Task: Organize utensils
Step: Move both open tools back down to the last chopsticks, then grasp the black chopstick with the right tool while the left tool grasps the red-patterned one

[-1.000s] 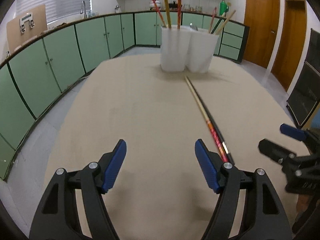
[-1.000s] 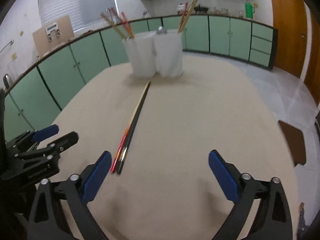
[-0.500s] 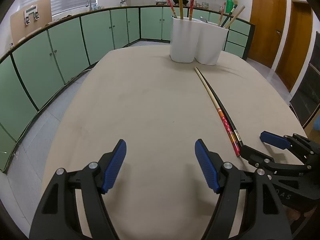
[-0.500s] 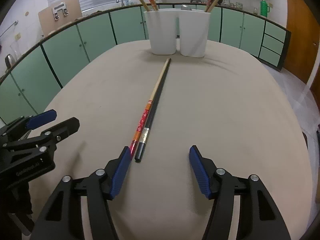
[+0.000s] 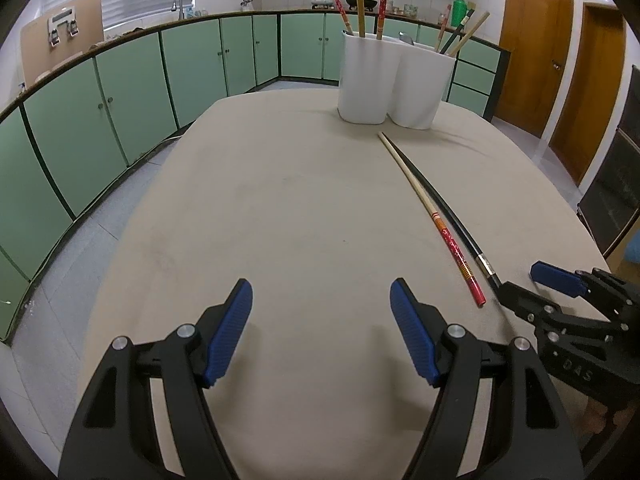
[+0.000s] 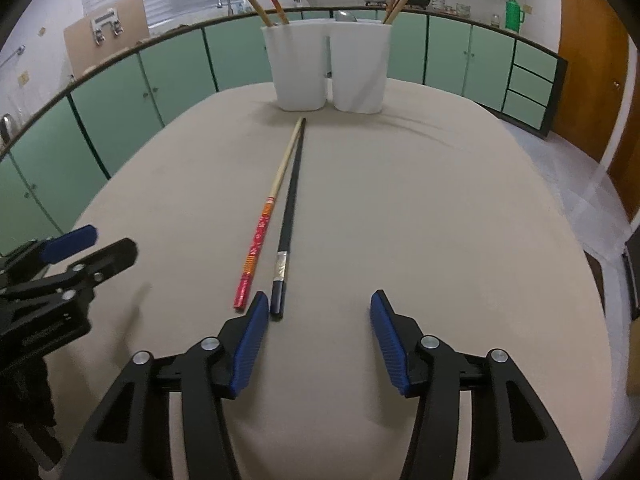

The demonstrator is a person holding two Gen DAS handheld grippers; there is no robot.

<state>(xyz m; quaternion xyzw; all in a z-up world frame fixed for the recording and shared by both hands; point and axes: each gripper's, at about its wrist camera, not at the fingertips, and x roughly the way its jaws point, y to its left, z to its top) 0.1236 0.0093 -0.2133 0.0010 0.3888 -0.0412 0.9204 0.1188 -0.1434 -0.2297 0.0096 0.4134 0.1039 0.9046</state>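
Beige cloth: covers the oval table (image 6: pixel 460 208), bare wherever the tongs point.
Loose pair: red-handled pale wooden chopstick (image 6: pixel 264 224) and black chopstick with a silver band (image 6: pixel 289 216), side by side straight ahead of the right gripper (image 6: pixel 316 320), tips toward the holder.
Holder: white two-cup plastic utensil holder (image 6: pixel 328 68) at the far end, dead ahead, already holding chopsticks.
Right gripper: jaws apart, empty; left pad just beside the black handle end, probably lining up a pick.
Left gripper (image 5: pixel 320 316): jaws apart, empty, over bare cloth, chopsticks off to its right.
Room: open lane to the holder; table edge near on both flanks.
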